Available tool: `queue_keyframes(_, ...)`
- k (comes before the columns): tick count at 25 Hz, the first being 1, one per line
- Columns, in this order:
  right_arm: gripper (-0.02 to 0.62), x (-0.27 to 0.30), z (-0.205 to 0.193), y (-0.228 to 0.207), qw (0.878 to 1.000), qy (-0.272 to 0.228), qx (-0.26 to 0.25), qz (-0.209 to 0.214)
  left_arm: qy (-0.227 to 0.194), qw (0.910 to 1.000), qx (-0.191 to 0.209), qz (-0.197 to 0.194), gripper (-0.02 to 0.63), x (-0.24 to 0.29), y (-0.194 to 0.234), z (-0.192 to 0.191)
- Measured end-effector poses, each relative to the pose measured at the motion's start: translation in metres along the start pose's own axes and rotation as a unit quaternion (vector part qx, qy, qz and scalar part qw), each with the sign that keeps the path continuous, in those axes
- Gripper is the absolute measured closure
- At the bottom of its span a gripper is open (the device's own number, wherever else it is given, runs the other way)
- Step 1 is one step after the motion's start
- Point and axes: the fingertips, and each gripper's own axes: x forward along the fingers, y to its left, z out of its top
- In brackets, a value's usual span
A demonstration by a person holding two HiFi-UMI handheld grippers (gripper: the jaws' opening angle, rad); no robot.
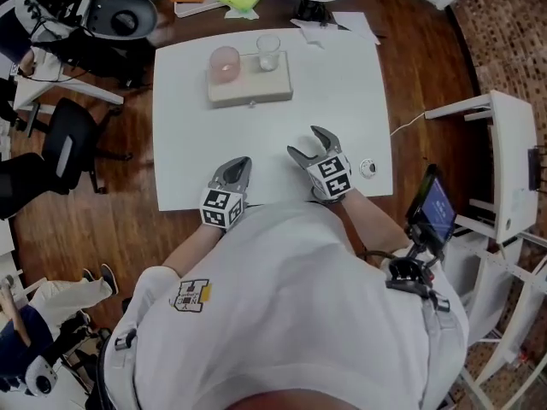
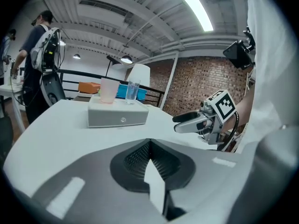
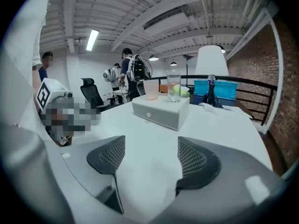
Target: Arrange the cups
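Head view steeply down over the person's shoulders, whole white table (image 1: 342,101) in frame, both gripper views low at its near edge, looking across the top, grey box (image 1: 249,88) and pink cup (image 1: 225,64) at the far end shared by all three.

A white square counter (image 1: 333,101) stands on a wooden floor (image 1: 137,220). A flat pale box (image 1: 250,90) lies on its far half, a little left of the middle. A small round object (image 1: 367,168) sits near the near right corner. White papers (image 1: 342,26) lie at the far right edge.
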Motion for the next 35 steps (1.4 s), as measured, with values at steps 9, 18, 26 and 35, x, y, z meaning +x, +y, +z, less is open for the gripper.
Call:
queue_keyframes(9,0.461,-0.037,-0.062,0.005,0.999,0.032,-0.01,0.014,0.013,0.9998,0.011,0.006,0.606,0.006,-0.036,-0.007)
queue_keyframes(18,0.594,-0.045,-0.082,0.005,0.997,0.058,-0.045,0.009,0.019,0.9996,0.008,0.021,0.606,0.007,-0.059,-0.018)
queue_keyframes(26,0.595,-0.061,-0.096,-0.024,0.996,0.062,-0.056,0.021,0.021,0.9988,-0.006,0.044,0.606,0.026,-0.094,-0.03)
queue_keyframes(35,0.595,-0.066,-0.095,-0.032,0.995,0.045,-0.055,0.064,0.005,0.9941,-0.029,0.104,0.606,0.023,-0.109,-0.036)
